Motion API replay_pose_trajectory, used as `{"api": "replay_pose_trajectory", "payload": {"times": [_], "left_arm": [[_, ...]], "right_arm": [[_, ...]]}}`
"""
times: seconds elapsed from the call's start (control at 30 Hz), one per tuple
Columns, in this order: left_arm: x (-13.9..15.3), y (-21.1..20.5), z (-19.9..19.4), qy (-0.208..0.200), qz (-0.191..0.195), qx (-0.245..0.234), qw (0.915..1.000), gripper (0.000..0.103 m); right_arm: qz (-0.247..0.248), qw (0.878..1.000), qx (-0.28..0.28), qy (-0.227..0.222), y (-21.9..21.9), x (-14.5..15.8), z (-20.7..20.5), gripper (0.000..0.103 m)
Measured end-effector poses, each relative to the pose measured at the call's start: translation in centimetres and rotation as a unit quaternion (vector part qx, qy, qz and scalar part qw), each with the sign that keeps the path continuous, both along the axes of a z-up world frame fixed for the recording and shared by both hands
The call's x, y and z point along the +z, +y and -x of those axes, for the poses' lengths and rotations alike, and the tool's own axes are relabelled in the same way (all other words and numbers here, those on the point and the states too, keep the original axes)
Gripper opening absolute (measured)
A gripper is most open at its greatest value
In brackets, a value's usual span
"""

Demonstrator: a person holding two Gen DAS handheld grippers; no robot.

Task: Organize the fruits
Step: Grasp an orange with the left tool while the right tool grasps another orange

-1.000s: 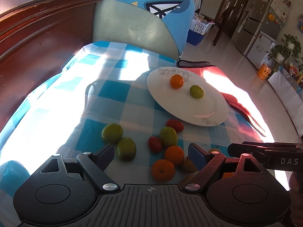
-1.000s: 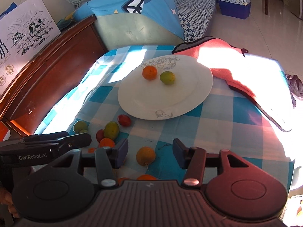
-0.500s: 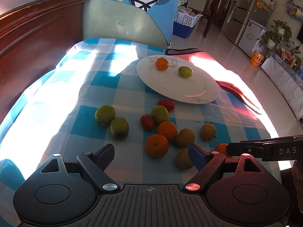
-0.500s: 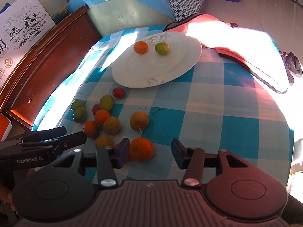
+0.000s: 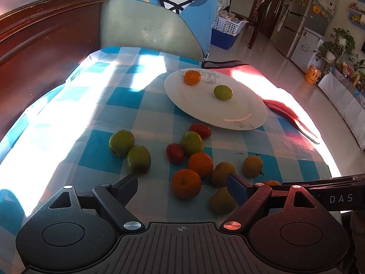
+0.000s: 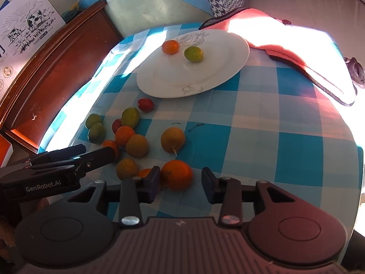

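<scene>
A white plate [image 5: 241, 114] [image 6: 223, 68] on the blue checked cloth holds one orange [image 5: 192, 77] [image 6: 170, 47] and one green fruit [image 5: 223, 92] [image 6: 193, 54]. Several loose fruits lie nearer: green ones [image 5: 121, 139], red tomatoes [image 5: 175, 152], oranges [image 5: 186, 183] and brownish ones [image 6: 172, 139]. My left gripper [image 5: 182, 189] is open, just short of an orange. My right gripper [image 6: 181, 181] is open, with a large orange [image 6: 176, 175] lying between its fingers; they do not clamp it.
A pink cloth [image 6: 296, 52] lies at the table's far right by the plate. A dark wooden bed frame [image 5: 45, 36] runs along the left. A cushioned chair back [image 5: 150, 29] stands behind the table. The table edge drops off at right.
Both grippers have moved slightly forward and lower toward the loose fruits. The large orange now lies further in between the right gripper's fingers. No fruit has moved.
</scene>
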State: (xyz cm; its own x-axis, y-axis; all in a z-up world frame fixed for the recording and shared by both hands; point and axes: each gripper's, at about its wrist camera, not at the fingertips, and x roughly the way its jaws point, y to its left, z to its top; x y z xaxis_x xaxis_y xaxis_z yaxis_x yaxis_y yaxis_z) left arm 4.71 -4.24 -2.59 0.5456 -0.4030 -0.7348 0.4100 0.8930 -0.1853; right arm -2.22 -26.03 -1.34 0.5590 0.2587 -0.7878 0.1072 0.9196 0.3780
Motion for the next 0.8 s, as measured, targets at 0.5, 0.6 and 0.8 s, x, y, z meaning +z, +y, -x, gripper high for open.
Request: {"api": "replay_pose_trajectory", "payload": {"times": [0.5,0.6,0.8], "left_arm": [[-1.5,-0.4,-1.0,0.012,-0.031,0.038,0.9987,0.084],[-1.6,-1.0,-0.9,0.002,-0.049,0.027,0.9984,0.084],[-1.7,-2.1,-0.2,-0.025,-0.076,-0.005,0.9968,0.059]], "right_arm": [[-0.015,0.999,-0.024,0.019,-0.2,-0.4,-0.5,0.037],[-0.011,0.999,-0.023,0.019,-0.1,-0.4,-0.5,0.037],[0.007,1.000,-0.016,0.014,0.2,-0.3,-0.5,0.033]]}}
